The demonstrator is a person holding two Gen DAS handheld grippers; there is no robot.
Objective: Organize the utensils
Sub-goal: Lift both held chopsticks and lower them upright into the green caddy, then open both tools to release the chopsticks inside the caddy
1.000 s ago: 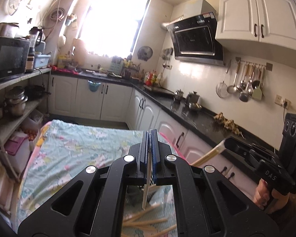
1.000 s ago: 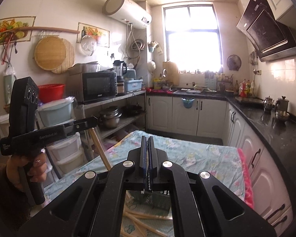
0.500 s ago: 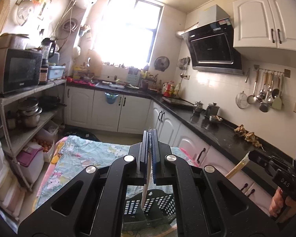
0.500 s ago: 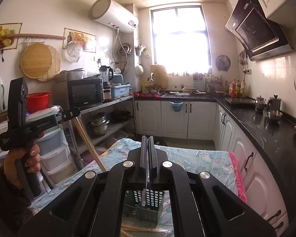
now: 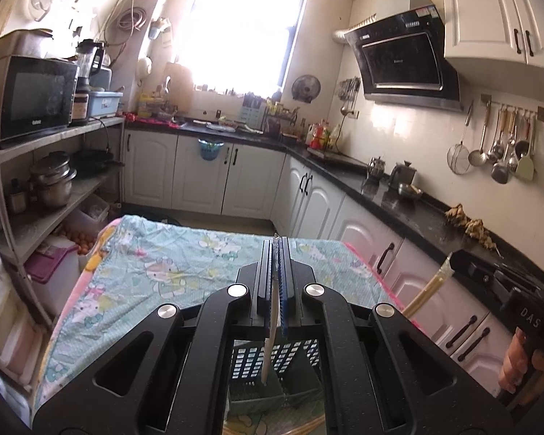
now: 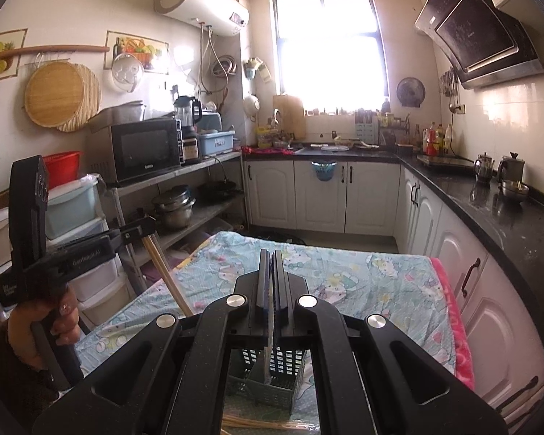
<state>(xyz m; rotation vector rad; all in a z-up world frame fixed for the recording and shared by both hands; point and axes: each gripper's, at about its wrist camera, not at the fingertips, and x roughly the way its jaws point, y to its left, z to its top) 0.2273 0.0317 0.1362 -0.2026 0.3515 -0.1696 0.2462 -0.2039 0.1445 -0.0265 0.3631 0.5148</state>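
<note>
The counter (image 5: 170,264) under its blue cartoon cloth stretches ahead of both tools, and the green slotted utensil basket (image 6: 272,380) sits on it just below and in front of the fingertips of each. A few loose chopsticks (image 6: 272,426) lie on the cloth nearer than the basket, beneath the right tool.

The left tool (image 5: 276,253) is clamped on a pale chopstick (image 5: 268,348), which hangs down from the pads with its lower end over the basket's open top. The right tool (image 6: 271,257) is likewise closed on its own chopstick (image 6: 266,359), the tip reaching down into or just above a basket compartment; which of the two I cannot tell.

The step in hand looks like dropping both sticks into the basket. To do it well, I would keep each stick close to upright, lower until the tip is clearly below the rim and inside one compartment, and only then loosen the grip. Both sticks ought to go in the same compartment, without crossing. Releasing too high risks a bounce off the rim, and pushing the rim sideways could tip the light basket.
</note>
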